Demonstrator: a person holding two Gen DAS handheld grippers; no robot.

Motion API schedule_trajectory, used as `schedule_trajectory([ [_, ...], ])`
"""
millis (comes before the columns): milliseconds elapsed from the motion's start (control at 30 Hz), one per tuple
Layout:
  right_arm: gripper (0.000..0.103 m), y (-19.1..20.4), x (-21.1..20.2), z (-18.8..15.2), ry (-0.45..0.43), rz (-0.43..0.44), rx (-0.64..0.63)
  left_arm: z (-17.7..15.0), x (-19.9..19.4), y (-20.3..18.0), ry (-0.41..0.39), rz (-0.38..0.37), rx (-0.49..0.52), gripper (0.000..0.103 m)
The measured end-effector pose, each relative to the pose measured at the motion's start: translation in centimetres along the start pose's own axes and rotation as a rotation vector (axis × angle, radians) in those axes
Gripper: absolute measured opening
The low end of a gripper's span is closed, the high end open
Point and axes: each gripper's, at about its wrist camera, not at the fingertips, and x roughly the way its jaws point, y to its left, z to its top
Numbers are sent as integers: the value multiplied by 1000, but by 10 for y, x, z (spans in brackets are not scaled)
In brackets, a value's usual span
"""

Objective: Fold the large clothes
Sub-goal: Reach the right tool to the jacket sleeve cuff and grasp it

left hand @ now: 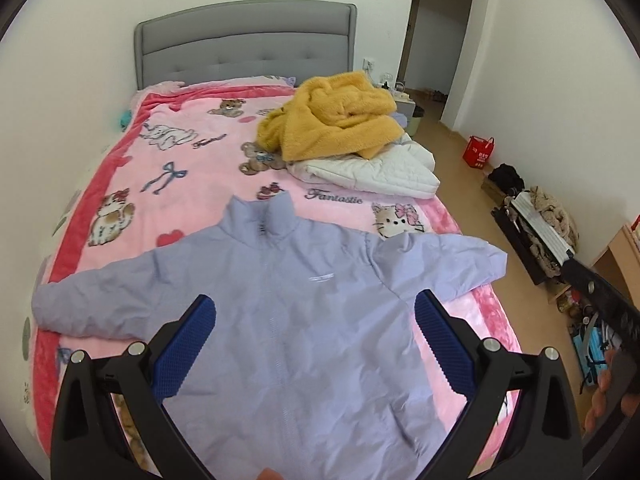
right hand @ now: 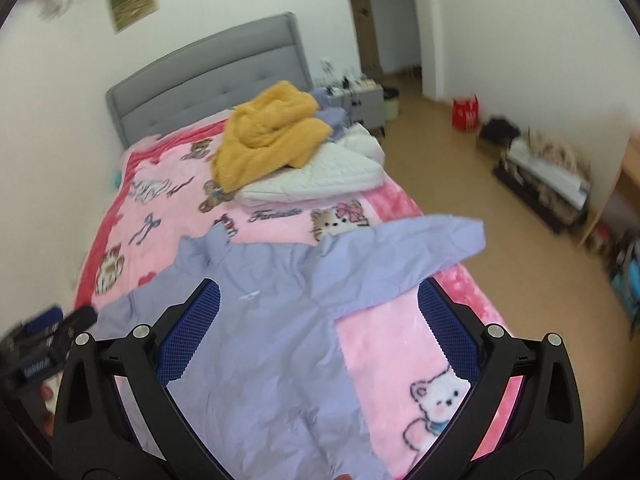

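- The lavender zip-front padded jacket [left hand: 288, 312] is seen laid flat, front up, on the pink cartoon-print fleece blanket [left hand: 192, 168] that covers the bed, its stand-up collar pointed toward the grey upholstered headboard [left hand: 248, 44].
- Both sleeves are spread out sideways; one sleeve end reaches the bed's edge on the floor side.
- The left claw [left hand: 314, 332] is held above the jacket's chest, its blue textured pads [left hand: 188, 344] spread wide apart, with nothing gripped between them.
- The right claw [right hand: 320, 332] is likewise held spread wide over the jacket's flank and the blanket beside it, and nothing is pinched.
- In the right wrist view the left claw is glimpsed, blurred, at the left edge.
- Farther up the bed, a crumpled mustard-yellow fleece garment [left hand: 336, 120] is piled on a folded white quilted coat [left hand: 368, 168], well apart from the jacket.
- A red paper bag [left hand: 478, 152] is seen on the wooden floor [left hand: 460, 176] near the wall, past the bed.
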Motion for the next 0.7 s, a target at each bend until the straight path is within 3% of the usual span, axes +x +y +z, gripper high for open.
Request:
schedule_trajectory([
  [167, 95, -103, 84, 19, 75, 23, 119, -2, 58, -52, 2, 21, -31, 98],
  [367, 95, -261, 222, 31, 166, 45, 375, -16, 150, -110, 47, 0, -54, 98],
  [467, 95, -319, 280, 25, 187, 77, 514, -33, 190, -130, 77, 12, -15, 98],
  [600, 95, -403, 359, -5, 204, 147, 813, -53, 230, -142, 148, 4, -3, 98],
  [700, 93, -432, 389, -30, 192, 168, 936, -66, 256, -144, 176, -2, 10, 98],
])
